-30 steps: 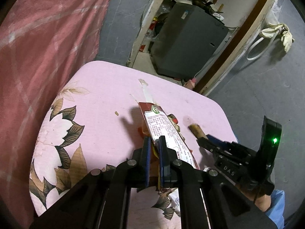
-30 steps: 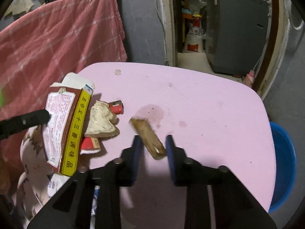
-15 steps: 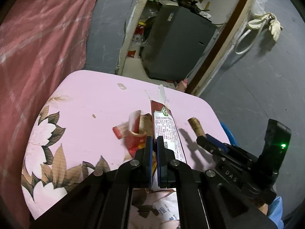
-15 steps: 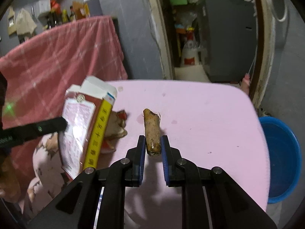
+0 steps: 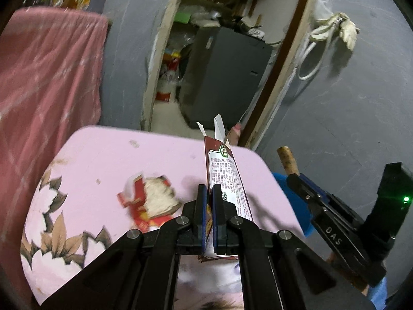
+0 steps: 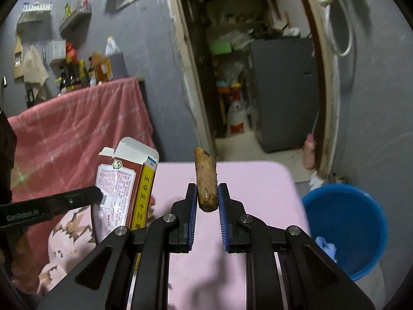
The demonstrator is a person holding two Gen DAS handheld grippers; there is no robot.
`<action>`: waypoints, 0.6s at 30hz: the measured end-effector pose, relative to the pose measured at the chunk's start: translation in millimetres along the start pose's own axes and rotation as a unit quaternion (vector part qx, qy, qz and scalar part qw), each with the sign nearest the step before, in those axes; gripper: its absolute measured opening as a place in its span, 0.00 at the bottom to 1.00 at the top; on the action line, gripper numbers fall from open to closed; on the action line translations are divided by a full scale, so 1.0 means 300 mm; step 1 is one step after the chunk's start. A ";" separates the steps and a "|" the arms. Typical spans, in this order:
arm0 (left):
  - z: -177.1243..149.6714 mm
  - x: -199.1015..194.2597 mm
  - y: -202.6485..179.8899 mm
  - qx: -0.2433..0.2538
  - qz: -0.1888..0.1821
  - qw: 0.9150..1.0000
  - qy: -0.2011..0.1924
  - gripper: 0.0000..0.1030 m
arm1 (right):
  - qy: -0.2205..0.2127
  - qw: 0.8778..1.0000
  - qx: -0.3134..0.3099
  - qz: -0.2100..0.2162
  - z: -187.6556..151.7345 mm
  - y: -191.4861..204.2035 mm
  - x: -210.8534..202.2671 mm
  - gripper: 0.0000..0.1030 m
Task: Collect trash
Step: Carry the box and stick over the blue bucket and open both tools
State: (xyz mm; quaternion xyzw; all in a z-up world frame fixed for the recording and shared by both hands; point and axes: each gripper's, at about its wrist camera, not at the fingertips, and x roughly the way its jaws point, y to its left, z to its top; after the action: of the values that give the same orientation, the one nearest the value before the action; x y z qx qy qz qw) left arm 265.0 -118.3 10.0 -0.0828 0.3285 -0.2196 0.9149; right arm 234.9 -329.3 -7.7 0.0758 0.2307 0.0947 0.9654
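- Right hand-held gripper (image 6: 206, 201): pads clamped on the lower end of a brown stub (image 6: 205, 180). The stub is lifted clear of the pink surface (image 6: 258, 180); its long axis runs up and away along the fingers, nearly upright in the right wrist view.
- Left hand-held gripper (image 5: 209, 217): pads pressed together on the thin edge of a flattened red-and-white carton (image 5: 225, 178), also off the surface, open flaps pointing to the far side.
- Blue bucket (image 6: 348, 227): on the floor, just beyond the right edge of the surface, lower right of the stub. Some blue scrap lies inside.
- Key relation: the bucket lies right of and below the right hand-held gripper. That one is the nearer; the left one with the carton sits further left, over the surface.
- Judgement: the stub goes first, carried right past the surface edge, then released over the bucket mouth.
- Left behind: a torn red wrapper with a pale scrap (image 5: 152, 199) on the surface, left of the carton.
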 end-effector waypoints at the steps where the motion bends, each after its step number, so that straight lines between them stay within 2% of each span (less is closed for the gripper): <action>1: 0.002 0.005 -0.014 0.002 -0.003 1.000 -0.005 0.01 | -0.009 1.000 0.002 -0.003 0.004 -0.014 -0.015 0.14; 11: 0.023 0.056 -0.180 0.037 -0.015 0.996 -0.083 0.02 | -0.087 0.996 0.009 -0.033 0.037 -0.112 -0.123 0.14; 18: 0.014 0.130 -0.343 0.072 -0.032 0.988 -0.133 0.02 | -0.140 0.987 0.004 -0.081 0.056 -0.228 -0.201 0.14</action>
State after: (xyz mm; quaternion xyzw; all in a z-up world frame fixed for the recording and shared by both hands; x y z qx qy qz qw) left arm 258.8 -227.8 21.6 -0.0556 0.1845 -0.2587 0.9465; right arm 200.1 -410.4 20.2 0.0731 0.0994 0.0041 0.9923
